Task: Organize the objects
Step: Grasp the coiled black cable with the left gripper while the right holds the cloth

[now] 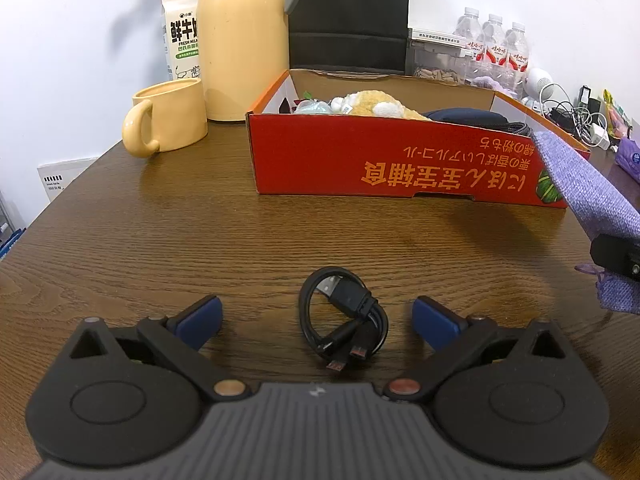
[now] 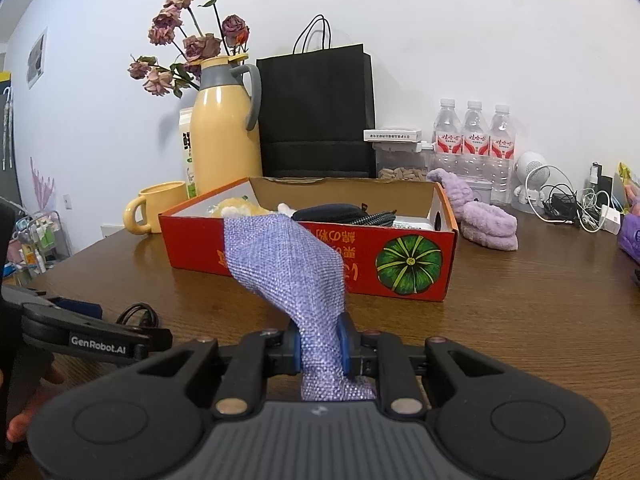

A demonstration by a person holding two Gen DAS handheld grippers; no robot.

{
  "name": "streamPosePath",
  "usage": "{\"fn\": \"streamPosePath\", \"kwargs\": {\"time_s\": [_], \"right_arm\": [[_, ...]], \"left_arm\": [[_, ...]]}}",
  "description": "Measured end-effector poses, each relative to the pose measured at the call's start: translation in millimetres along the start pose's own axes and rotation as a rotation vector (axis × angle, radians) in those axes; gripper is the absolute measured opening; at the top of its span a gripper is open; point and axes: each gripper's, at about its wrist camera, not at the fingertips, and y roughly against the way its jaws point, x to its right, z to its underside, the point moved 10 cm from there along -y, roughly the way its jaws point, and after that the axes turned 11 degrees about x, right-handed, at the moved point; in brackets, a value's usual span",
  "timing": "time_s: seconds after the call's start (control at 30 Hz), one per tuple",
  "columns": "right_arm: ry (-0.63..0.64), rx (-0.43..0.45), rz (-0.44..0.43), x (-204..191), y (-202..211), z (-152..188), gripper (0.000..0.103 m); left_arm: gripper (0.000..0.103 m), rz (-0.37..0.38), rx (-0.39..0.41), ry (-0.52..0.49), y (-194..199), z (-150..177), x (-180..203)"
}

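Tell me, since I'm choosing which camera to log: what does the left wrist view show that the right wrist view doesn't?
Only the left wrist view shows the whole coiled black cable lying between the open left gripper. Only the right wrist view shows the right gripper shut on the purple cloth, plus the dried flowers and the pumpkin picture. Both show the red box, yellow mug and thermos.
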Motion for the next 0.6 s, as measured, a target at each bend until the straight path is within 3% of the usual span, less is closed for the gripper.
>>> {"fn": "streamPosePath", "kwargs": {"time_s": [0.23, 0.3, 0.37, 0.6], "right_arm": [[-0.002, 0.003, 0.005, 1.4, -0.9, -0.2, 0.016], [-0.002, 0.003, 0.005, 1.5, -1.0, -0.1, 0.016], [-0.002, 0.002, 0.005, 1.3, -1.0, 0.0, 0.016], [-0.001, 0.007, 0.004, 1.4, -0.5, -0.7, 0.016]], "left_arm": [[0.101, 0.001, 0.001, -0.001, 1.0, 0.0, 0.2], [0.083, 0.008, 0.021, -0.003, 4.6, -1.5, 2.1], [0.041, 0.015, 0.048, -0.003, 10.0, -3.8, 4.0], [0.039, 0.036, 0.077, 0.018, 18.9, -4.7, 7.7]]}}
